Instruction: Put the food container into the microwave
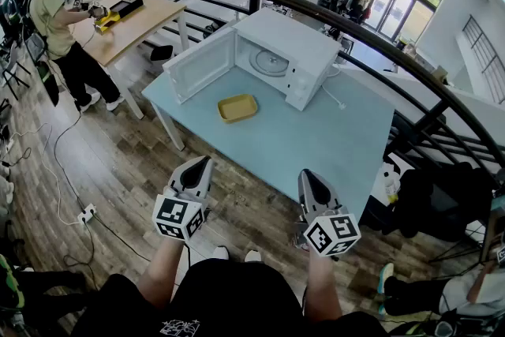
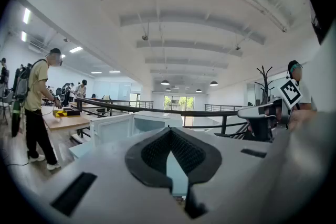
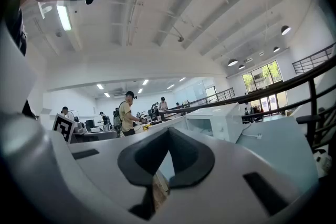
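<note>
The task appears to be at its very start: the approach, with nothing picked up. The blue table (image 1: 331, 146) carries the white microwave (image 1: 296, 47). Its door (image 1: 201, 63) stands swung open to the left, and the turntable shows inside. The yellow food container (image 1: 237, 107) lies flat on the table just in front of the open cavity, near the door's lower edge, and neither tool touches it. The left gripper (image 1: 202, 163) and the right gripper (image 1: 307, 176) hang low by the person's body, short of the table's near edge and well apart from the container. On each, the jaws are drawn together at the tips with nothing between them. The next move likely calls for stepping in, parting one pair of jaws and taking the container by its rim.
</note>
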A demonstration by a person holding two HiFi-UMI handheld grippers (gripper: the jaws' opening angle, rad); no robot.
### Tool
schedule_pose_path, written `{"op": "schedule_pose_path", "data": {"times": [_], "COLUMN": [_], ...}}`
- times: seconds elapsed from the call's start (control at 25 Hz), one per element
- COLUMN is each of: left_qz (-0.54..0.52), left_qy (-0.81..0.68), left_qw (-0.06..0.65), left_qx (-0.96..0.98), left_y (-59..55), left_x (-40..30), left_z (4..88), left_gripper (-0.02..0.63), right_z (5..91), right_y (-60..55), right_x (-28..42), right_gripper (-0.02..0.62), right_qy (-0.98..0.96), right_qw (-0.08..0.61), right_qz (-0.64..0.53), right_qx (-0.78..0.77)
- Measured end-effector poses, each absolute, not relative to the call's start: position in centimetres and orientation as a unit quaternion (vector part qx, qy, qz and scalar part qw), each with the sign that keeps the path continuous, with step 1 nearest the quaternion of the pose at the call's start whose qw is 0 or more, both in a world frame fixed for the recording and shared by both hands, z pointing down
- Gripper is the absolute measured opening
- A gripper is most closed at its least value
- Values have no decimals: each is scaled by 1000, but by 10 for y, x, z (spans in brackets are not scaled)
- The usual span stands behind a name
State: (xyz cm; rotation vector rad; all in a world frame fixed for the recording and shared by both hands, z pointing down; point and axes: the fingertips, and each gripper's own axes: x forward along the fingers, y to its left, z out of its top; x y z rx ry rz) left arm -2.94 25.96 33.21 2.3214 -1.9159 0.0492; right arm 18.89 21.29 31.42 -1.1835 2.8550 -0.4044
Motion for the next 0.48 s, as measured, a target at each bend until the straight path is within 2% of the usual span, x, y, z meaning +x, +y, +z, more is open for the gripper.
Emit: {"op": "schedule_pose_path", "data": {"times": [0.48], "left_qz": [13], "left_qy": [-630], "left_qw": [61], "left_qx": [774], "left_y": [262], "left_x": [-51], "left_z": [329], "left_gripper": [8], "right_z": [308], "right_y": [221], "right_x": [165], "right_gripper": [8], "right_qy": [919], "right_qw": [22], "right_qz": [-128], "right_qx": [-372]}}
